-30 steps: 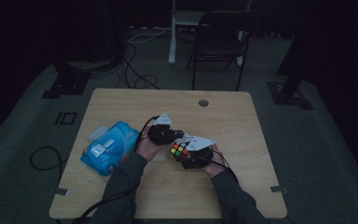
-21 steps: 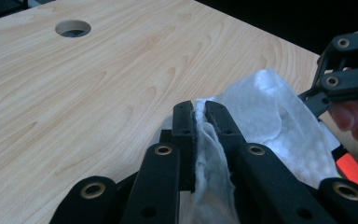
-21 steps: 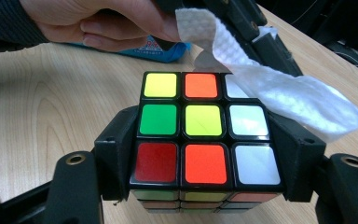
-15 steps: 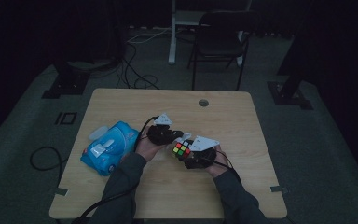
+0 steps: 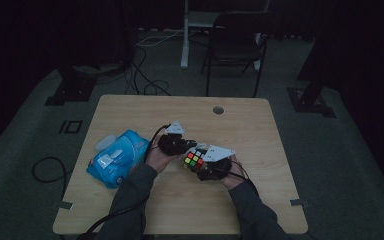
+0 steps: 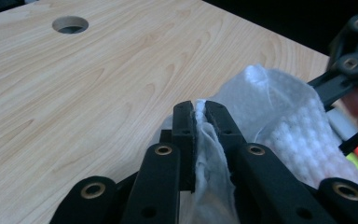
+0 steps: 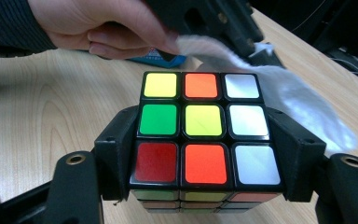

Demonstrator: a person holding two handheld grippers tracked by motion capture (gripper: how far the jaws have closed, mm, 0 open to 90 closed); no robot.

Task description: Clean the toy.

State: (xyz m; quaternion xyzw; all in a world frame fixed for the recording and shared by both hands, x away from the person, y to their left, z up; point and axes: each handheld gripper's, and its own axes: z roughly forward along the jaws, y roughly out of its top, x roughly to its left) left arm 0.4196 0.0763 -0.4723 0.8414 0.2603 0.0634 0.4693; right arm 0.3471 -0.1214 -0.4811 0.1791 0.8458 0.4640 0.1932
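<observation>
A scrambled puzzle cube [image 7: 204, 121] sits clamped between the black jaws of my right gripper [image 7: 204, 156], its top face showing yellow, orange, white, green and red squares. In the high view the cube [image 5: 194, 160] is just above the table's middle, with the right gripper [image 5: 200, 164] around it. My left gripper [image 6: 199, 109] is shut on a white wipe [image 6: 279, 116], a fold of it pinched between the pads. The wipe [image 7: 298, 102] drapes against the cube's far right side. The left gripper [image 5: 186, 145] is just left of and behind the cube.
A blue pack of wipes [image 5: 116, 157] lies at the table's left side. A round cable hole [image 5: 218, 109] is near the far edge. A dark chair [image 5: 237, 45] and floor cables stand beyond the table [image 5: 260, 200].
</observation>
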